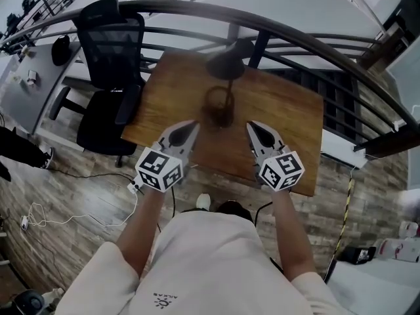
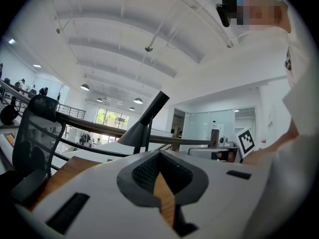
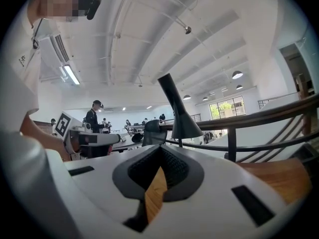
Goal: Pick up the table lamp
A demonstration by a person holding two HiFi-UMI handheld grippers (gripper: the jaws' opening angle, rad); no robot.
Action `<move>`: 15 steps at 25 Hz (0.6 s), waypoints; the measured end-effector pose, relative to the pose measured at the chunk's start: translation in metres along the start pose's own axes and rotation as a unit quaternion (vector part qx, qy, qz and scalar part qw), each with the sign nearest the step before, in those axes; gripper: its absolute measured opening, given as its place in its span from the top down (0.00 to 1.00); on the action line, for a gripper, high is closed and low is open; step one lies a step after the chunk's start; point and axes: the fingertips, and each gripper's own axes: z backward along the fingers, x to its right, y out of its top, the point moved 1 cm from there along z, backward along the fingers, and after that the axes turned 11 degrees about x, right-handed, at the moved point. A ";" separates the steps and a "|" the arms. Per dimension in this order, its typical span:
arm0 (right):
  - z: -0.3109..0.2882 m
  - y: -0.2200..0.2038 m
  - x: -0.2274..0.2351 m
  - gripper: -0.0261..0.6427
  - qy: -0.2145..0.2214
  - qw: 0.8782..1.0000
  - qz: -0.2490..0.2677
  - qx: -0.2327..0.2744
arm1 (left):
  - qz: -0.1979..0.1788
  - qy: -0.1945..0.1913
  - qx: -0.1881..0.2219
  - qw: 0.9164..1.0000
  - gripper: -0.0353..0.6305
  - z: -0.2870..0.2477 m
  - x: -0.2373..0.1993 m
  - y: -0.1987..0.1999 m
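Observation:
The table lamp stands on the wooden table (image 1: 289,120), with a dark cone shade (image 1: 226,63) over a round dark base (image 1: 218,107). My left gripper (image 1: 193,127) hovers just left of the base and my right gripper (image 1: 252,128) just right of it; both are empty, jaws shut, and apart from the lamp. In the left gripper view the shade (image 2: 141,129) rises beyond the shut tips of the left gripper (image 2: 159,153). The right gripper view shows the lamp (image 3: 180,118) slightly right of the right gripper (image 3: 160,149). In both gripper views the lamp's base is hidden behind the gripper body.
A black office chair (image 1: 108,54) stands at the table's left edge. A curved dark railing (image 1: 298,37) runs behind the table. A grey desk (image 1: 33,77) is at far left and cables (image 1: 46,218) lie on the wood floor. A person (image 3: 93,116) stands far off.

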 end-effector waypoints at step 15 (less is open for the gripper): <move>-0.023 -0.022 0.036 0.94 0.079 0.997 0.011 -0.020 | -0.003 0.070 0.003 0.998 0.94 -0.025 0.019 -0.016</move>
